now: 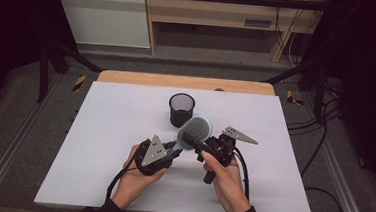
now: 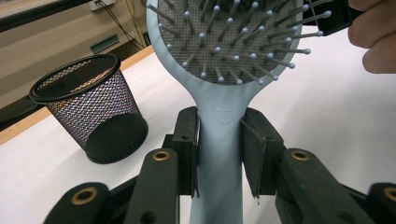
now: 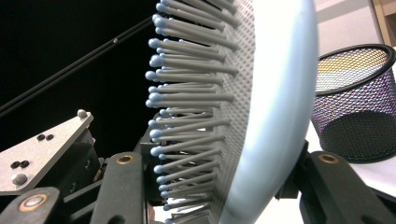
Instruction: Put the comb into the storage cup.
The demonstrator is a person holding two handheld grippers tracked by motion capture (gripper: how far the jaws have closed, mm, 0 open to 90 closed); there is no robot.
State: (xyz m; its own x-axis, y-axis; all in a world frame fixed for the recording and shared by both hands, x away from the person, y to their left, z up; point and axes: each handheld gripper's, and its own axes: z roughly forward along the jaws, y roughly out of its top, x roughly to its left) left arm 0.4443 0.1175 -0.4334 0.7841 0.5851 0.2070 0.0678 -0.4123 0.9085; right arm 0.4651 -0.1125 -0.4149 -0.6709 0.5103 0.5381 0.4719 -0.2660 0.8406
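white desk [image 1: 98,145] under both hands, wooden shelving behind. left gripper [image 2: 219,140] jaws are clamped on the pale blue hairbrush [image 2: 224,70] handle; right gripper [image 3: 219,186] jaws straddle its bristled head, grip unclear. black mesh pen cup [image 1: 181,109] stands just beyond the jaws.

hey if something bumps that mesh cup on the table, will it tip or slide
The mesh cup looks empty and is open wire, so it is probably light and would slide easily on the smooth white table. Its base looks narrower than its rim, so a high bump might tip it.
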